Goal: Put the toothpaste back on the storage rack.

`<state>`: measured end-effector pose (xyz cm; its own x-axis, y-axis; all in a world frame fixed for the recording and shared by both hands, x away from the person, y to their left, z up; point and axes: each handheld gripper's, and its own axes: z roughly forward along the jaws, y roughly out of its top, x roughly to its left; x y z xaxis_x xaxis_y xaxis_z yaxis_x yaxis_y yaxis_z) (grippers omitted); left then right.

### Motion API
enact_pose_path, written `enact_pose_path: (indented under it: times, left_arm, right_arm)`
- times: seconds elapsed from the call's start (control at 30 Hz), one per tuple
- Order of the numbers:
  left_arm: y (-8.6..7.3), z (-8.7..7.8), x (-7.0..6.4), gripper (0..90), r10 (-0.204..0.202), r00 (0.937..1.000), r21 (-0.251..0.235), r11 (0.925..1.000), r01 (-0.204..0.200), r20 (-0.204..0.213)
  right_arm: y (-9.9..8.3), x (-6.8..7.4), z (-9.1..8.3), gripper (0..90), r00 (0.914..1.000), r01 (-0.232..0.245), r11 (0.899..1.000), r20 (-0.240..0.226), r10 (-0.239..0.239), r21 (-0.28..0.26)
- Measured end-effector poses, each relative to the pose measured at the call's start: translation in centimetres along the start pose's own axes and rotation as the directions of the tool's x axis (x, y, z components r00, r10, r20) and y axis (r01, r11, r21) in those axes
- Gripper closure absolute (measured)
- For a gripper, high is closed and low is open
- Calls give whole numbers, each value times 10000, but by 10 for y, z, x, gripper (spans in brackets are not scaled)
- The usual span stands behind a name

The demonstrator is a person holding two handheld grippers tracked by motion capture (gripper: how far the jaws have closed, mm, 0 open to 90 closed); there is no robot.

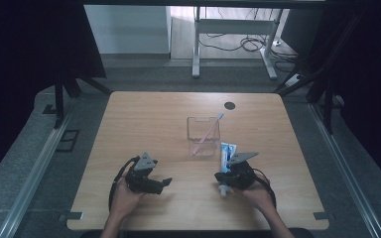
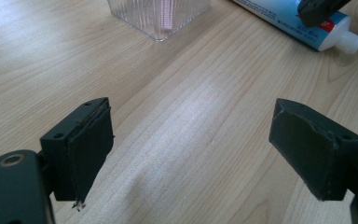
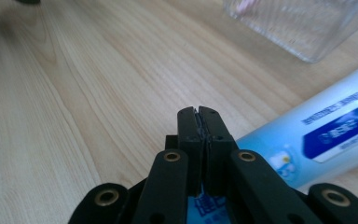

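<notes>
Toothpaste tube (image 1: 226, 154) lies flat on the table (image 1: 144, 124), toward the near right, just beside the near right corner of the clear container (image 1: 203, 135), which holds a pink toothbrush (image 1: 209, 132). We find the right gripper (image 1: 228, 174) clenched on the tube near its cap end — jaws pressed together in the right gripper view. We judge the step to be a pickup, the next move calling for a lift and tilt toward the container. Left gripper (image 1: 164, 182) rests released near the near left, jaws wide apart, angled rightward, hand low at the table's near edge.
</notes>
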<state>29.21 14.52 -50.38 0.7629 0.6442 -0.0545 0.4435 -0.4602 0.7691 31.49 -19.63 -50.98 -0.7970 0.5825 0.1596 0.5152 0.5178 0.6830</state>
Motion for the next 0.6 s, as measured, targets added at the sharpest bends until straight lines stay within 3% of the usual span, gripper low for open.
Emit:
enact_pose_path:
  times: [0.23,0.6]
  left_arm:
    - [1,0,0,138,29,10000,-13,10000,-29,43]
    - [2,-1,-1,139,-36,9998,-146,9999,39,206]
  right_arm:
    - [-1,-2,-2,887,9996,-261,9996,48,260,78]
    - [-7,-13,-8,893,9951,-730,9972,679,717,163]
